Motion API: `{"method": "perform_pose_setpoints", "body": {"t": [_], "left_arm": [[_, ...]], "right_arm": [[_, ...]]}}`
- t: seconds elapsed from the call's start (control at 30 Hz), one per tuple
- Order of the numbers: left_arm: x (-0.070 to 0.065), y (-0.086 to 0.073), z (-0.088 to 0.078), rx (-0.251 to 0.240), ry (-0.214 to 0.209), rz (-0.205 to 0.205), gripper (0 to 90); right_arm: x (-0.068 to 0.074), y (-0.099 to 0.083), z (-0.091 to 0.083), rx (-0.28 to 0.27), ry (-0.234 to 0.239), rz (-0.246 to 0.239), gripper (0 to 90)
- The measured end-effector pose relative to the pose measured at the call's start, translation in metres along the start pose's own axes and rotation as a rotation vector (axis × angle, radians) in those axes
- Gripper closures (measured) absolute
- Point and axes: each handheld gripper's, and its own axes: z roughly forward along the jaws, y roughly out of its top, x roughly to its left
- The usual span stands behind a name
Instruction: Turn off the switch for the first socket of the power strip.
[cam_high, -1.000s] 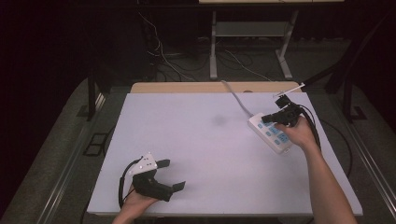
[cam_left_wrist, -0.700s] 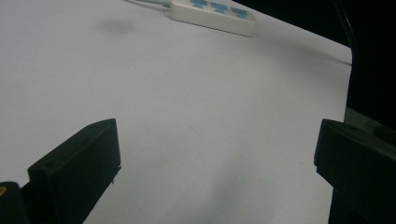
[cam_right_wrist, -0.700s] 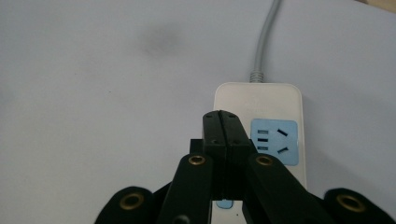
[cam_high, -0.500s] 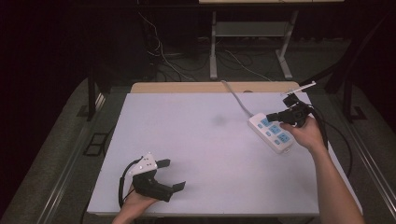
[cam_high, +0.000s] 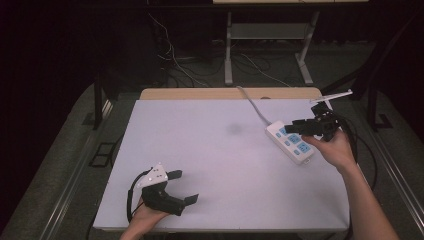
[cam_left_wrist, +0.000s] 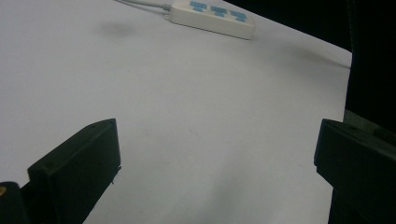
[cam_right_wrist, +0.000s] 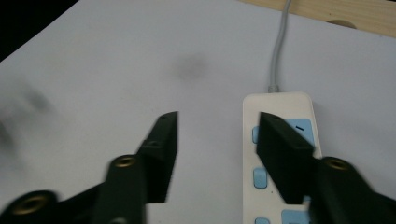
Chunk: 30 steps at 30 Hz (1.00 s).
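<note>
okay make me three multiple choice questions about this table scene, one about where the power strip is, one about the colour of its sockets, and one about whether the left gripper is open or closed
1. Where does the power strip lie on the table?
A. near the left edge
B. toward the far right, by the right gripper
C. at the near edge, in the middle

2. What colour are the socket faces on the strip?
A. red
B. green
C. light blue

3. How do the jaws of the left gripper stand?
A. wide apart, holding nothing
B. shut on the cable
C. shut on the strip

Answers: 1 B, the high view shows it beside the right gripper at the table's right side. 2 C, blue panels show on the white body. 3 A, the left gripper view shows bare table between its jaws.
</note>
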Motion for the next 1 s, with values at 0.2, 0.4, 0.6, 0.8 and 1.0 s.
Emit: {"method": "perform_pose_setpoints", "body": {"t": [0.2,0.4,0.6,0.8,1.0], "left_arm": [[0.000,0.000,0.000,-0.001,0.000,-0.003,0.0],[0.000,0.000,0.000,0.000,-0.001,-0.003,0.0],[0.000,0.000,0.000,-0.001,0.000,-0.007,0.0],[0.000,0.000,0.000,0.000,0.000,-0.007,0.0],[0.000,0.000,-0.001,-0.001,0.001,-0.008,0.0]], "right_arm": [[0.007,-0.010,-0.010,-0.042,0.023,0.028,10.8],[0.018,-0.025,-0.020,-0.098,0.047,0.010,0.3],[0.028,-0.038,-0.023,-0.118,0.071,-0.004,0.3],[0.035,-0.050,-0.024,-0.131,0.085,-0.016,0.3],[0.039,-0.062,-0.023,-0.137,0.106,-0.009,0.3]]}}
